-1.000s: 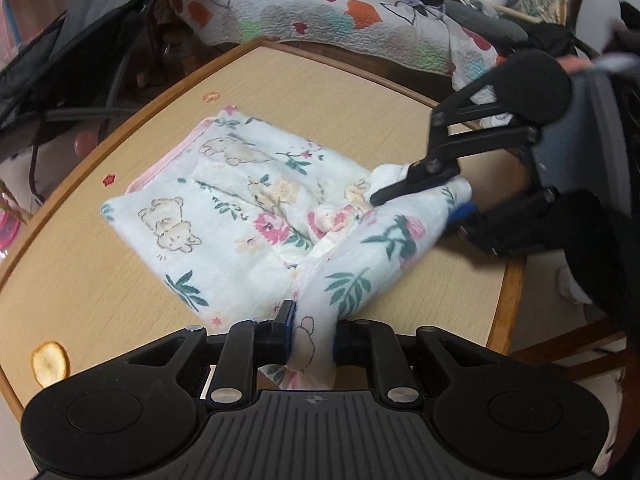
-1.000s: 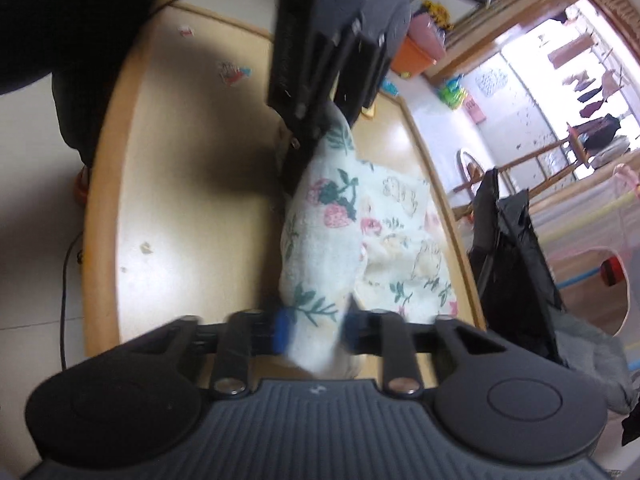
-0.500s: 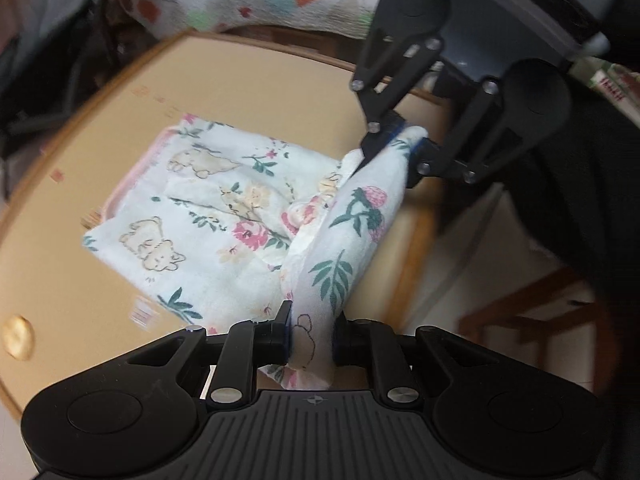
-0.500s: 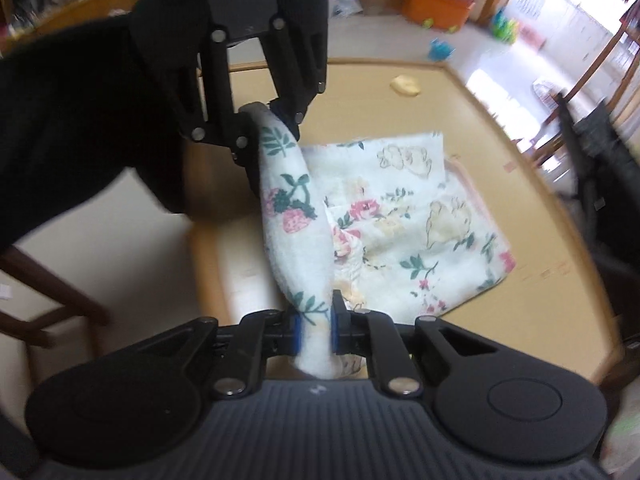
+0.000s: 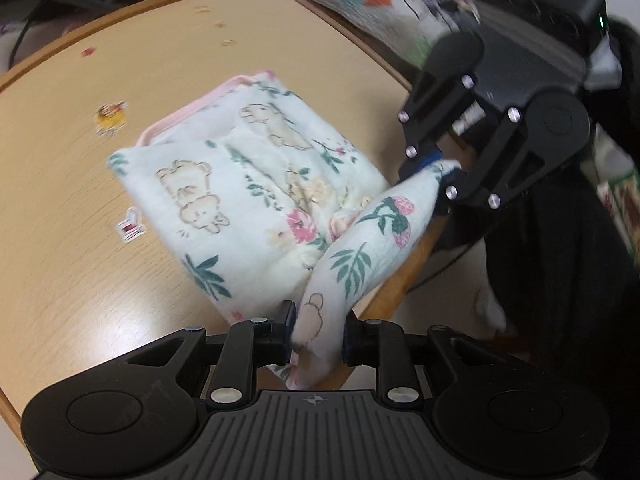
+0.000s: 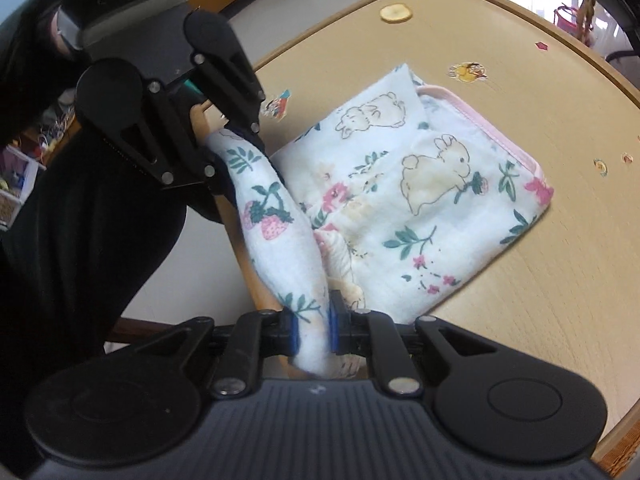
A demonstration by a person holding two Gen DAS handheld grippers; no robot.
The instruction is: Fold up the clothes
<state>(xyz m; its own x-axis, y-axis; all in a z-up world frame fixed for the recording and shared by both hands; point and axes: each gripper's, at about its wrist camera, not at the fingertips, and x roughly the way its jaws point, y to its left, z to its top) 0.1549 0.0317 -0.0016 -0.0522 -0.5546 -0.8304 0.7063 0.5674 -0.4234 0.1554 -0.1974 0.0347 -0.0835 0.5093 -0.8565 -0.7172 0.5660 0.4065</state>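
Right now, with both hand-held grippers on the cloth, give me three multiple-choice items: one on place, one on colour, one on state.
1. Where does the raised strip of the white floral bunny-print cloth run?
A. Along the edge of the round tan wooden table, between the two grippers
B. Across the far side of the table
C. On the floor

2. What colour is the cloth's trim?
A. Green
B. Pink
C. Black

3. How is the left hand-held gripper?
A. Open above the cloth
B. Shut on nothing
C. Shut on the cloth

Key: 1 A, the strip spans from the left gripper to the right hand-held gripper over the table edge; 2 B, a pink border lines the folded part; 3 C, fabric is pinched between its pads.
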